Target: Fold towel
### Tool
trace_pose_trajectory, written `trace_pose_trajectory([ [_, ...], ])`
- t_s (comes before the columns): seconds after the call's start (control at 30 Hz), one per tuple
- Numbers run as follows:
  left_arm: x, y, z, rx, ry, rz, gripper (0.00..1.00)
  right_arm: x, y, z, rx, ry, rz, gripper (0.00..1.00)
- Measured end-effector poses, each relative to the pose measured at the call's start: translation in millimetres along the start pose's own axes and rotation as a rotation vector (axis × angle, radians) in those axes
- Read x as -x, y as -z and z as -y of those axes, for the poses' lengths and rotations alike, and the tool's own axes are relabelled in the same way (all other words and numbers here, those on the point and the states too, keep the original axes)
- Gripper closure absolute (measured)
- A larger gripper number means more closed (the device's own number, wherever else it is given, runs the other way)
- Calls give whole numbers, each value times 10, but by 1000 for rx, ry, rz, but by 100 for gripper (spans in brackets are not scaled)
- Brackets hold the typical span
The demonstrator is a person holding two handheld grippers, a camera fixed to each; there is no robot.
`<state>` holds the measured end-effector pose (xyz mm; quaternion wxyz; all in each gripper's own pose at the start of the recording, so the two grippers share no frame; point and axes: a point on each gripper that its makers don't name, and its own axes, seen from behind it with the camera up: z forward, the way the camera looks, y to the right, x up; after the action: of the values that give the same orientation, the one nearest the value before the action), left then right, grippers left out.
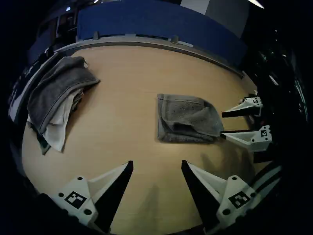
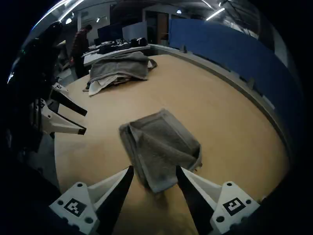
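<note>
Well, your folded grey towel lies flat a little right of centre in the left gripper view, on the pale wooden counter, its top layer loosely rumpled. In the right gripper view the towel sits in the lower middle, and its near corner reaches down between the two fingers of your right tongs. Those tongs are spread wide, and neither finger presses on the cloth.

In the left gripper view your right tongs come in from the right edge with their tips just at the towel's right side; you cannot tell from here whether they touch it. Your left tongs sit at the bottom of their own view, fingers wide apart and gripping nothing, with bare counter between them and the towel. In the right gripper view they appear at the left edge, well apart from the towel.

A pile of towels, grey over white, rests at the upper left of the counter. A blue partition runs behind the counter's far edge. At the upper left of the right gripper view a person stands by other desks.
</note>
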<state>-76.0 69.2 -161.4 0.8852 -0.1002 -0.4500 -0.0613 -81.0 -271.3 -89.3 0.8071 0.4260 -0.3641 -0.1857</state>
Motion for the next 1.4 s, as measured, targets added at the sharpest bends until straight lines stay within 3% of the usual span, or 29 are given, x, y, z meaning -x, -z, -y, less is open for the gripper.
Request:
trace_pose_trajectory([
  [0.4, -24, -23, -30, -1, -6, -1, 9, 306, 30, -64, 20, -67, 44, 20],
  [0.73, -27, -4, -36, -5, -5, -4, 9, 361, -44, -72, 16, -126, 57, 53],
  [0.87, -33, -2, -39, -6, -5, -5, 9, 383, -55, -34, -2, -150, 63, 60],
  [1.0, -42, 3, -47, -5, -5, -6, 9, 420, -79, 8, -15, -161, 73, 83],
  [1.2, -36, -6, -47, -4, -5, -6, 9, 421, -106, 40, -21, -174, 72, 91],
  [1.4, -41, 4, -37, -4, -4, -7, 9, 319, -41, -6, -15, -160, 55, 93],
])
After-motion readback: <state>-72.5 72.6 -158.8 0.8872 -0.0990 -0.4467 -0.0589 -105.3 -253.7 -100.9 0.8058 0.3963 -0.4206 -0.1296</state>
